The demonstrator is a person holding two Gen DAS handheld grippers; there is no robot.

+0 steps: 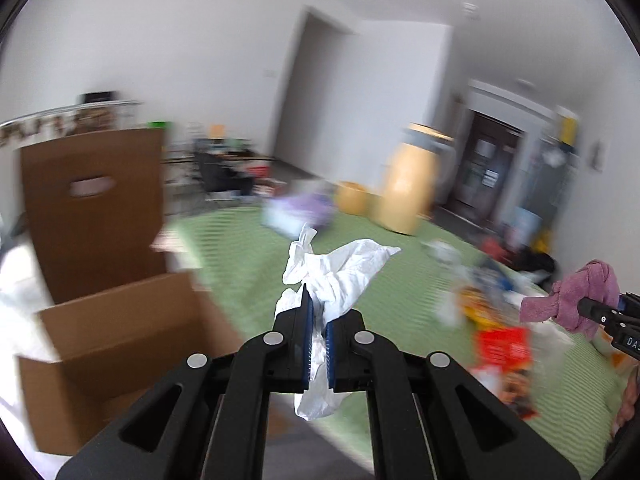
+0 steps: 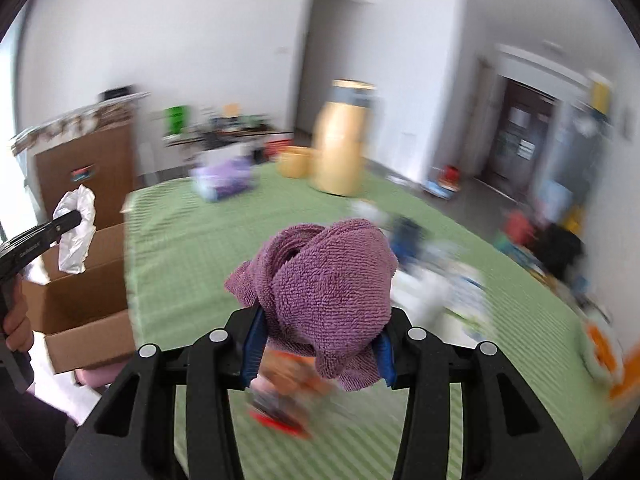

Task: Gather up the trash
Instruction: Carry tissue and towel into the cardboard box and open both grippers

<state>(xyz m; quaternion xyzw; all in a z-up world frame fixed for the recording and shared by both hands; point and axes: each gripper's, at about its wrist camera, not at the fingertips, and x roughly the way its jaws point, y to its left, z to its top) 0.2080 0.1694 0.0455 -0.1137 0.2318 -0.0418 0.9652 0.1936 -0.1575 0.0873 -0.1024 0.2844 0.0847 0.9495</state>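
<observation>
Left wrist view, lower centre: the left hand-held gripper [image 1: 318,328] is clamped almost fully together on a crumpled white tissue [image 1: 340,276], which bunches above the pads and hangs in a tail below them. At the right edge of that frame the right hand-held gripper [image 1: 580,306] shows side-on with a purple towel [image 1: 580,292] at its tip. In the right wrist view the same towel [image 2: 328,288] fills the lower centre, the right hand-held gripper [image 2: 320,344] closed about halfway around its bulk, its blue pads [image 2: 256,344] pressing the sides.

Both tools tilt somewhat downward over the striped green bed cover [image 1: 392,292]. At the left edge of the right wrist view, fingers [image 2: 16,328] wrap the handle of the left tool, whose tip sits above the open cardboard box [image 2: 80,300].

Risks, as I judge them: the tissue is thin, so a fast swing could tear or slip it free before it is over the box. The towel is bulky and only partly enclosed; it could sag out of the pads. It also looks more like laundry than rubbish, so dropping it in the box may be a mistake.

Further back, blurred litter and a red packet [image 1: 504,346] lie at the right of the cover, still uncollected. Beyond stand a tall yellow container [image 1: 408,188] and white walls.
</observation>
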